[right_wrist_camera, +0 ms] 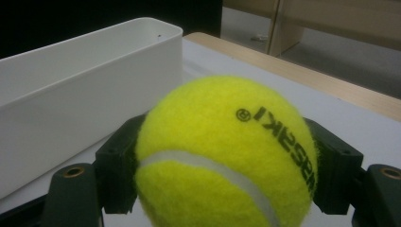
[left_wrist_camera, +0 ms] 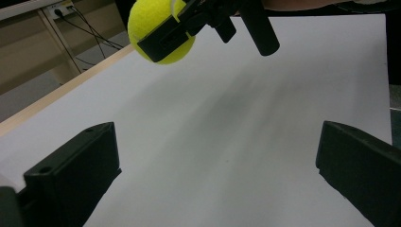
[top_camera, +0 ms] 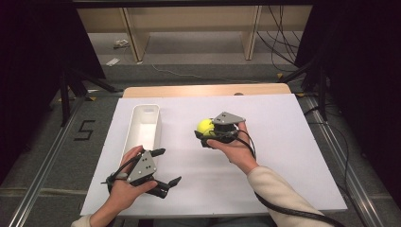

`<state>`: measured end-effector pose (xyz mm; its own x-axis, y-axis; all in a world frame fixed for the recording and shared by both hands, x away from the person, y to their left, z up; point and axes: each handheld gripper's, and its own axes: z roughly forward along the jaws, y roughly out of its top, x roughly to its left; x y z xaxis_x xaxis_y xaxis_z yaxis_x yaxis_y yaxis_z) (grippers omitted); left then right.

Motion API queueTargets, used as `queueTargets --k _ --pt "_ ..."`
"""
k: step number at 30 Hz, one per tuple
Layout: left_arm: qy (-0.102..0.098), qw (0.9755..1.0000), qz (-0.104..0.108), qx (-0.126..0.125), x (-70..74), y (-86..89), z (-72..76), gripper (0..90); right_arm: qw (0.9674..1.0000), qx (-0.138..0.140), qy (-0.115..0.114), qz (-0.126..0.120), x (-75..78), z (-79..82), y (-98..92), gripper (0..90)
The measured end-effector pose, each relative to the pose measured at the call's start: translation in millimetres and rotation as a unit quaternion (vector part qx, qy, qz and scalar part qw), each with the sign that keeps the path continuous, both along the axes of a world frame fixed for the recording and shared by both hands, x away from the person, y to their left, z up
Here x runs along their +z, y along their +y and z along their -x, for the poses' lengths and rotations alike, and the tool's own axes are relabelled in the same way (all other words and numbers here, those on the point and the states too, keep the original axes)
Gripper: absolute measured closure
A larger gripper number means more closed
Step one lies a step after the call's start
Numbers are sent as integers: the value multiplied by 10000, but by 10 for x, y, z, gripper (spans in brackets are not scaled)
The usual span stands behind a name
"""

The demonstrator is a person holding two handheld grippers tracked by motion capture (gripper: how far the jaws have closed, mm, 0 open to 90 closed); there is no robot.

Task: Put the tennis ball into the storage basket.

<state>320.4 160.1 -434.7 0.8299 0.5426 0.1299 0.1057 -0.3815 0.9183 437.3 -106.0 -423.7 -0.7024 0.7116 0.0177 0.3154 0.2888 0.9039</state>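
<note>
Tongs in your right hand [top_camera: 211, 135] clamped the tennis ball [top_camera: 205, 126], white bin [top_camera: 154, 109] lying leftward, nearer your open left tongs [top_camera: 166, 166]

A long white bin [top_camera: 144, 124] lies on the white tabletop [top_camera: 283, 156], wooden shelving [top_camera: 189, 28] beyond.

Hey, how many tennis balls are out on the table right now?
1. The tennis ball is clamped in the right gripper, lifted just right of the white bin. The visible part of the bin's inside shows none; its near end can't be fully checked.
</note>
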Motion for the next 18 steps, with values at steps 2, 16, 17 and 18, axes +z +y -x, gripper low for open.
queueTargets --k 2,16,17,18 --pt "0 10000 5 0 0 0 0 0 10000 10 1 -6 1 1 8 265" --pt "-6 10000 -1 -2 1 0 0 0 10000 47 -2 -16 10 8 50 265" --pt "-8 10000 -1 -4 1 1 -1 0 10000 46 -3 -15 10 8 53 265" --pt "-7 10000 -2 -4 1 0 -1 0 10000 48 -6 -12 11 10 57 265"
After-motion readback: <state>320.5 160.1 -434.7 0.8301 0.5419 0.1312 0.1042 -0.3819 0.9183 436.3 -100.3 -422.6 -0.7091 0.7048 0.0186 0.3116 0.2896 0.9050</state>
